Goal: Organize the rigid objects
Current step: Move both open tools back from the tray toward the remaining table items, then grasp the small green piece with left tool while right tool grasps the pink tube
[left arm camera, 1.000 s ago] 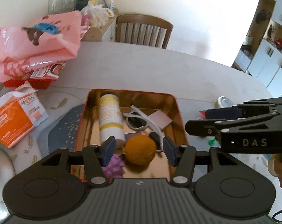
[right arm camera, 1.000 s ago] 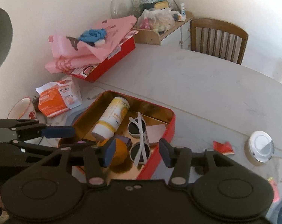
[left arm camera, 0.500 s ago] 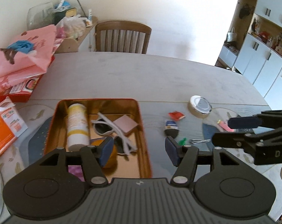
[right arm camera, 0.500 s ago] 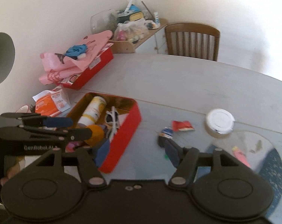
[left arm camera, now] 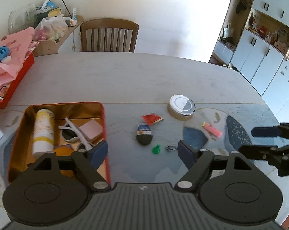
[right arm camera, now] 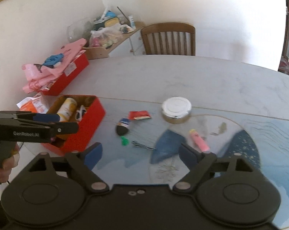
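Observation:
A red tin (left arm camera: pixel 104 122) (right arm camera: pixel 87 130) lies on the table at left, holding a yellow-and-white bottle (left arm camera: pixel 43 132), white sunglasses (left arm camera: pixel 75 134), a pink pad (left arm camera: pixel 91 129) and an orange ball (left arm camera: pixel 63 151). To its right lie a black-and-blue oval piece (left arm camera: pixel 144 136) (right arm camera: pixel 122 127), a green pin (left arm camera: pixel 156 149) (right arm camera: pixel 124 141), a metal clip (left arm camera: pixel 170 148) (right arm camera: pixel 143 145), a red packet (left arm camera: pixel 151 118), a pink lighter (left arm camera: pixel 212 129) (right arm camera: pixel 199 140) and a round silver tin (left arm camera: pixel 181 107) (right arm camera: pixel 176 110). My left gripper (left arm camera: pixel 143 153) hangs over the pin and clip, jaws opening, nothing between them. My right gripper (right arm camera: pixel 139 154) is likewise opening and empty.
A red box (left arm camera: pixel 12 80) piled with pink bags stands at the back left, an orange packet (right arm camera: pixel 34 103) near it. A wooden chair (left arm camera: pixel 109 35) stands behind the table, white cupboards (left arm camera: pixel 259 57) at right. A blue patterned mat (right arm camera: pixel 240 153) covers the near right.
Both grippers moved right, from over the red tin to over the loose small items, and both opened wider. Nothing was picked up.

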`<control>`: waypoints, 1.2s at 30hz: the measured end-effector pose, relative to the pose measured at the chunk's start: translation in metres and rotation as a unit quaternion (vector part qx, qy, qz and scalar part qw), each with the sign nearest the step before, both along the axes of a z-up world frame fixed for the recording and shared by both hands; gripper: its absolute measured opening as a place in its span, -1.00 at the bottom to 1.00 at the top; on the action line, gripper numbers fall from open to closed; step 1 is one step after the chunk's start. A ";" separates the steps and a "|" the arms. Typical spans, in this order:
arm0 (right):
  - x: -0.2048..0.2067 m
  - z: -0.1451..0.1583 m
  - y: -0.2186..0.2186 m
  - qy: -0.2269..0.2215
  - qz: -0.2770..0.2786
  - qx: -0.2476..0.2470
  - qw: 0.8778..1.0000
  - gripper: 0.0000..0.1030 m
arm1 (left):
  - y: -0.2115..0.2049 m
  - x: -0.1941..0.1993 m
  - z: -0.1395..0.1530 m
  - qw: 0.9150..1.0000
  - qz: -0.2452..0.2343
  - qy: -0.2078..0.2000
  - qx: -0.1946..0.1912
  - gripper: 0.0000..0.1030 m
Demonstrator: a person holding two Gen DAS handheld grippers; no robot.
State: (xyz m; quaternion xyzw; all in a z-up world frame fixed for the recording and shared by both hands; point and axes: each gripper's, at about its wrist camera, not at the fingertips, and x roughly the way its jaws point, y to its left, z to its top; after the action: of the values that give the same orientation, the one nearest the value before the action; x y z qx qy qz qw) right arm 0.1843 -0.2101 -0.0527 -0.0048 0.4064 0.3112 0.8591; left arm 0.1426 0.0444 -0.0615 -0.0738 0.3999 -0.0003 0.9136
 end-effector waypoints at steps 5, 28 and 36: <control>0.012 -0.009 -0.017 0.000 -0.006 -0.006 1.000 0.84 | -0.015 0.014 -0.009 1.000 0.006 0.008 -0.003 0.57; 0.082 -0.073 -0.027 -0.012 0.053 -0.103 0.993 0.53 | -0.055 0.060 -0.080 0.996 0.054 0.055 0.047 0.57; 0.094 -0.086 -0.023 -0.008 0.080 -0.114 0.990 0.31 | -0.055 0.062 -0.099 0.993 0.081 0.060 0.060 0.56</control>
State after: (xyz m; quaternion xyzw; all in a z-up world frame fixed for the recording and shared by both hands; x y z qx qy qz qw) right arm 0.2783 -0.2329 -0.1383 -0.1372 0.4306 0.3309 0.8284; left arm 0.2044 -0.0109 -0.1601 -0.0507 0.4463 0.1021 0.8876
